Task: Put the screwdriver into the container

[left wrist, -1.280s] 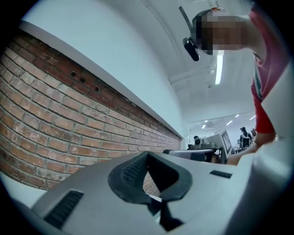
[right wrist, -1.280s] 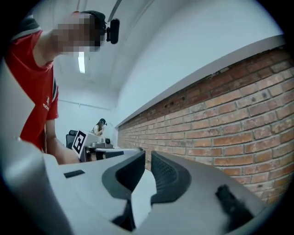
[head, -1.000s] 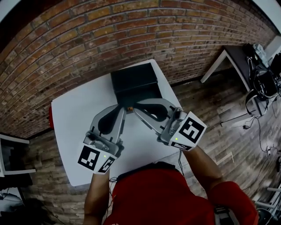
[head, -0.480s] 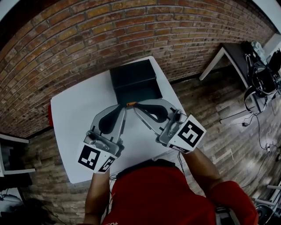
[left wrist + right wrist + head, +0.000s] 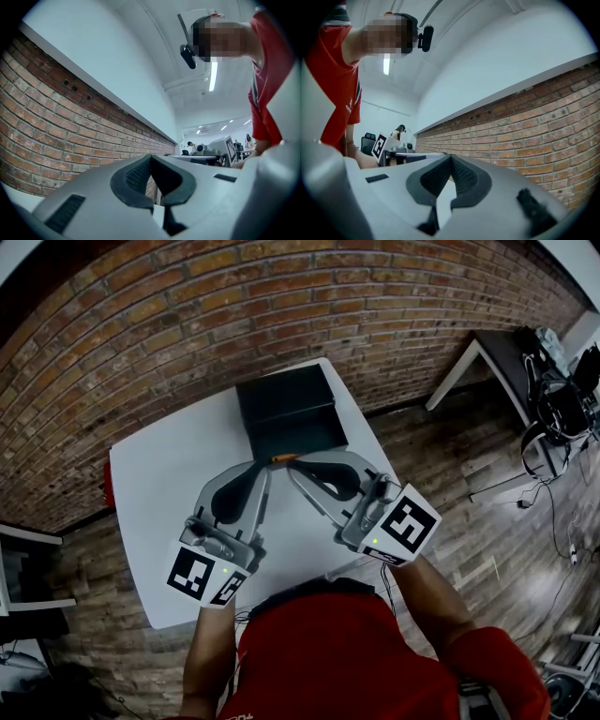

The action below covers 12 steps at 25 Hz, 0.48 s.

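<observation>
The black open container (image 5: 286, 409) stands at the far side of the white table (image 5: 159, 493). In the head view the screwdriver's orange handle (image 5: 284, 457) shows at the container's near rim, right at the tip of my right gripper (image 5: 292, 464). That gripper looks shut on it, though the grip itself is hidden. My left gripper (image 5: 266, 469) lies close beside it, with its tip just left of the handle. In both gripper views the pads (image 5: 140, 176) (image 5: 461, 176) meet at the tip, and no screwdriver shows in either.
A brick wall (image 5: 187, 306) runs behind the table. A red object (image 5: 108, 491) sits at the table's left edge. Wooden floor, a dark desk (image 5: 506, 362) and cables lie to the right.
The orange handle has shifted a little forward and right, from between the two tips to the container's near rim. It now shows longer. Both grippers stayed close together.
</observation>
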Motion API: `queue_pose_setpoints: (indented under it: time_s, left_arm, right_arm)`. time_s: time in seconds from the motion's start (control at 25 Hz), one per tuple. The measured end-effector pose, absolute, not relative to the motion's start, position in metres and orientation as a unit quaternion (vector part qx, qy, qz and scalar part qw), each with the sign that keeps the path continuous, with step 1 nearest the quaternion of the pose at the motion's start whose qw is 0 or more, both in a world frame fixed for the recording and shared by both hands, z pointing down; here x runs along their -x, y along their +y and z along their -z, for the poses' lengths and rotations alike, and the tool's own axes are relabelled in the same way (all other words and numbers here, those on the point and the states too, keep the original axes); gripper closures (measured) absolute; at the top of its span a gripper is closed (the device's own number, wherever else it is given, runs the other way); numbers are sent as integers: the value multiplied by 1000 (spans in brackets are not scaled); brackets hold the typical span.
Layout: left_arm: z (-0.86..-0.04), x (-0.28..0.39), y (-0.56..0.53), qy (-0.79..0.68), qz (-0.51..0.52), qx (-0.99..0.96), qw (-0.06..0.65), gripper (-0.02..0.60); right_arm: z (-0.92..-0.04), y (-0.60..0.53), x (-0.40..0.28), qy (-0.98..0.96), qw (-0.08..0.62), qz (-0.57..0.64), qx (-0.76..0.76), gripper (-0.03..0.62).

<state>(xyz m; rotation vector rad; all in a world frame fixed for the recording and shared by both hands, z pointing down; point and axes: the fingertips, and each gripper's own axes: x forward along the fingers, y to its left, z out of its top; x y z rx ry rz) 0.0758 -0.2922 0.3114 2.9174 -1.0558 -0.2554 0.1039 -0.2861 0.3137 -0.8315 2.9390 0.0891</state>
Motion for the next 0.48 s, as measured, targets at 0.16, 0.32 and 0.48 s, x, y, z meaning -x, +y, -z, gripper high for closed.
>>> queue_pose_setpoints:
  time_s: [0.16, 0.32, 0.48]
  left_arm:
    - [-312, -73, -291, -339, 85, -937, 18, 569]
    - [-314, -72, -291, -337, 89, -937, 24, 569]
    - [-314, -72, -290, -334, 91, -938, 25, 569]
  right_arm:
    - [-313, -285, -102, 960, 43, -29, 274, 563]
    - [-314, -284, -101, 960, 40, -28, 275, 563]
    - [-313, -284, -102, 960, 39, -30, 277, 563]
